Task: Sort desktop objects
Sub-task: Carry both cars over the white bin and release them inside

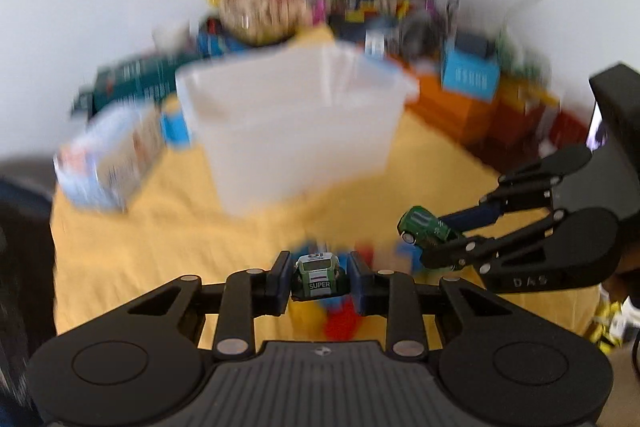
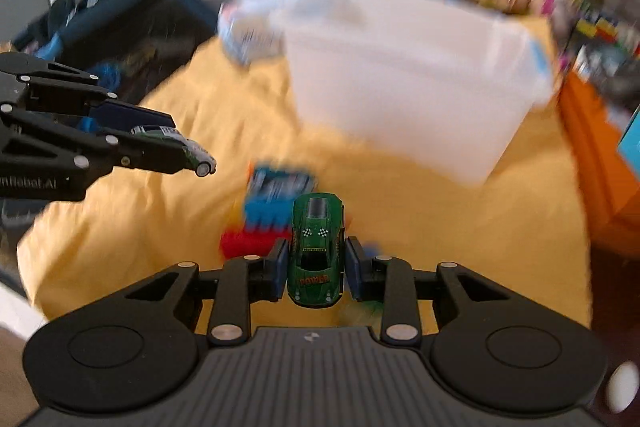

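Note:
My left gripper (image 1: 319,277) is shut on a green and white toy car (image 1: 318,275) marked SUPER, held above the yellow cloth. My right gripper (image 2: 317,267) is shut on a dark green toy car (image 2: 317,247) marked POWER. Each gripper shows in the other's view: the right gripper (image 1: 434,233) with its green car (image 1: 422,225) at the right, the left gripper (image 2: 176,151) with its car (image 2: 180,147) at the left. A translucent white bin (image 1: 292,123) stands ahead on the cloth; it also shows in the right wrist view (image 2: 408,79). Blue and red building blocks (image 2: 268,215) lie below the grippers.
The table is covered by a yellow cloth (image 1: 132,235). A boxed item (image 1: 108,159) lies left of the bin. Orange boxes (image 1: 460,107), a blue box (image 1: 472,75) and cluttered toys line the back. A dark bag (image 2: 132,23) sits at far left. The background is motion blurred.

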A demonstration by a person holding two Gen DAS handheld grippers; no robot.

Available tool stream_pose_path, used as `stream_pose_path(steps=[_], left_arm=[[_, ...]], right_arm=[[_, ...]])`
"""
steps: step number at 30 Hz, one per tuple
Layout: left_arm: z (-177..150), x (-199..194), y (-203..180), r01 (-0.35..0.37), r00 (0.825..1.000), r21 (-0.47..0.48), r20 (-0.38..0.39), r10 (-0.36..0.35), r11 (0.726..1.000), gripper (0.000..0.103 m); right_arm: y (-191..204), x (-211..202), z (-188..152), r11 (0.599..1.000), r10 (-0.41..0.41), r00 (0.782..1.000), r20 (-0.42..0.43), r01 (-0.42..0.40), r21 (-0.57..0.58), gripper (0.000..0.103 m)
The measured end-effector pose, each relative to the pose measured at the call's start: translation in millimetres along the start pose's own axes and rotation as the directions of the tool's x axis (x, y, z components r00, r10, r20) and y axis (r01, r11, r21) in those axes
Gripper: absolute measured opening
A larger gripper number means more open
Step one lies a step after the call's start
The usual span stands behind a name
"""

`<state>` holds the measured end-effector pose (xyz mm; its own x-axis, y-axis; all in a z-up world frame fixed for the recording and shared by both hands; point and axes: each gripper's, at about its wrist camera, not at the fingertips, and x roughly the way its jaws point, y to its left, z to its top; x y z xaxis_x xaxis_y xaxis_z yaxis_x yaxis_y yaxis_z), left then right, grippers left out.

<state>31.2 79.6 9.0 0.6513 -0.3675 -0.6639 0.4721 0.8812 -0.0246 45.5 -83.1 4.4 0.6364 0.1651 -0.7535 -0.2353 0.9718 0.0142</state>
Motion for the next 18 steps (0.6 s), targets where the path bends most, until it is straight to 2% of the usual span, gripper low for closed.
stream_pose_path(steps=[5,10,14,18], left_arm=[[54.4,2.1,3.9,-0.053,0.991,0.044,0.124,0.048,0.998,0.032],[105.0,21.6,11.2,-0.126,0.967,0.043,0.228,0.113,0.991,0.032],[134.4,54.1,15.5,-0.198,0.954,0.061,0.240,0.178,0.978,0.032],[143.0,100.2,25.6,-0.213,0.966,0.045,0.160,0.203,0.976,0.032]], right_arm=[[-22.1,-18.1,51.2,0.998,-0.053,0.985,0.162,0.058,-0.025,0.033],[-48.3,-19.0,106.6,0.993,-0.108,0.948,0.300,0.117,-0.015,0.033],[-68.6,2.5,136.3,0.990,-0.134,0.936,0.324,0.140,0.003,0.033],[-89.7,37.5,143.1,0.991,-0.135,0.952,0.276,0.135,0.020,0.033]])
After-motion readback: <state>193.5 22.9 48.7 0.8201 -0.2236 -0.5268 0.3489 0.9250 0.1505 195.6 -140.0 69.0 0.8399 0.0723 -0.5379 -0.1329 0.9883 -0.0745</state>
